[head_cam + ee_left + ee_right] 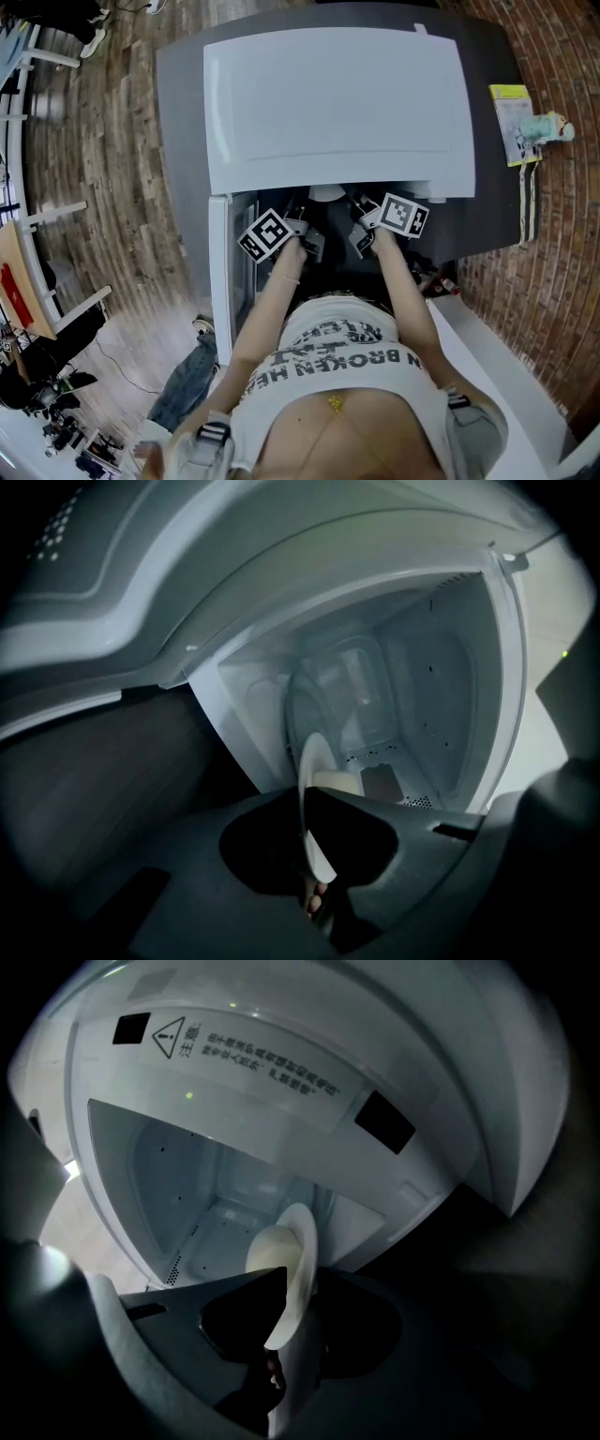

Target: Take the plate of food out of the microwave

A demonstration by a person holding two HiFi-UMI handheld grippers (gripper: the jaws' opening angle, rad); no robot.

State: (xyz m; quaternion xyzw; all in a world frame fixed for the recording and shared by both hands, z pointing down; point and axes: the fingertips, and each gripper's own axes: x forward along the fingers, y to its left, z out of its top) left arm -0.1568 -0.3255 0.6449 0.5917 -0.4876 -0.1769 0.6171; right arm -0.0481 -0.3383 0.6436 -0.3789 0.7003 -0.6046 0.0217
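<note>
The white microwave (337, 103) stands on a dark counter with its door (220, 272) swung open to the left. Both grippers reach into its cavity. A white plate (312, 780) carrying a pale lump of food (337, 782) shows edge-on in the left gripper view, and my left gripper (314, 846) is shut on its rim. In the right gripper view the same plate (298, 1251) and food (267, 1251) sit between the jaws of my right gripper (295, 1307), which stand open on either side of the rim. From the head view the left gripper (307, 234) and right gripper (366, 230) disappear under the microwave's top.
The dark counter (178, 112) carries the microwave. A yellow-green packet (514, 122) and a small pale object (548, 128) lie at its right, against a brick wall (562, 234). Wooden floor and furniture lie to the left. The cavity's white walls (441, 696) close in around the plate.
</note>
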